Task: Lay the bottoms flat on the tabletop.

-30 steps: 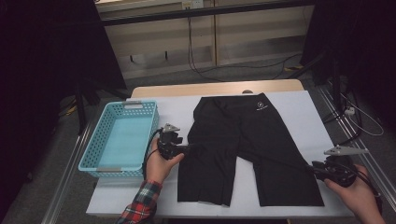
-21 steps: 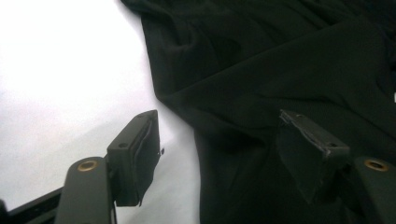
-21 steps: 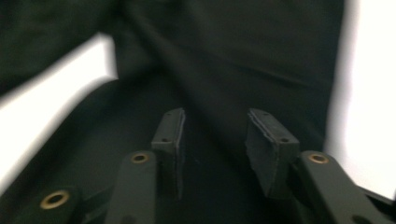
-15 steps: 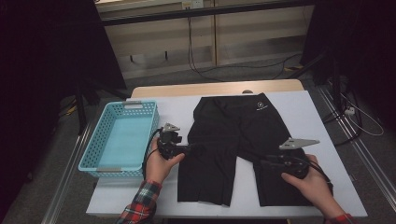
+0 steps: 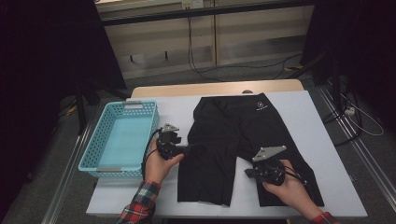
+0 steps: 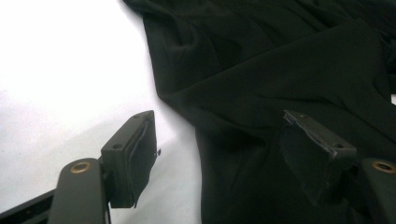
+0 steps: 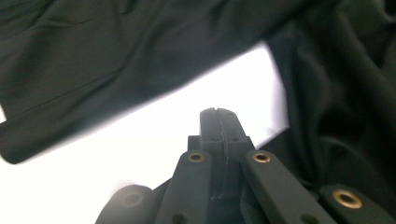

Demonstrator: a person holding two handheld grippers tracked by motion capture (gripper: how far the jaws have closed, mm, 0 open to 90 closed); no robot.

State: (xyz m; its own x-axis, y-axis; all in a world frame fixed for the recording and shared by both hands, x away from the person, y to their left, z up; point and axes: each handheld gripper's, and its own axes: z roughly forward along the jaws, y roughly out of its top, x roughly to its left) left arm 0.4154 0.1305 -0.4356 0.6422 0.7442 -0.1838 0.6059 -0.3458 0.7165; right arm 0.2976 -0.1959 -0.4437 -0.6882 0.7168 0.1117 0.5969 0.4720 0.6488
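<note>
1. While the left gripper [image 5: 195, 147] stands with jaws apart, the shorts' [image 5: 233, 135] edge lies between them, unpinched.
2. Right gripper [image 7: 218, 113] has just been closing; its jaws meet on nothing, above the table [image 7: 154, 135] in the gap between the shorts' legs.
</note>
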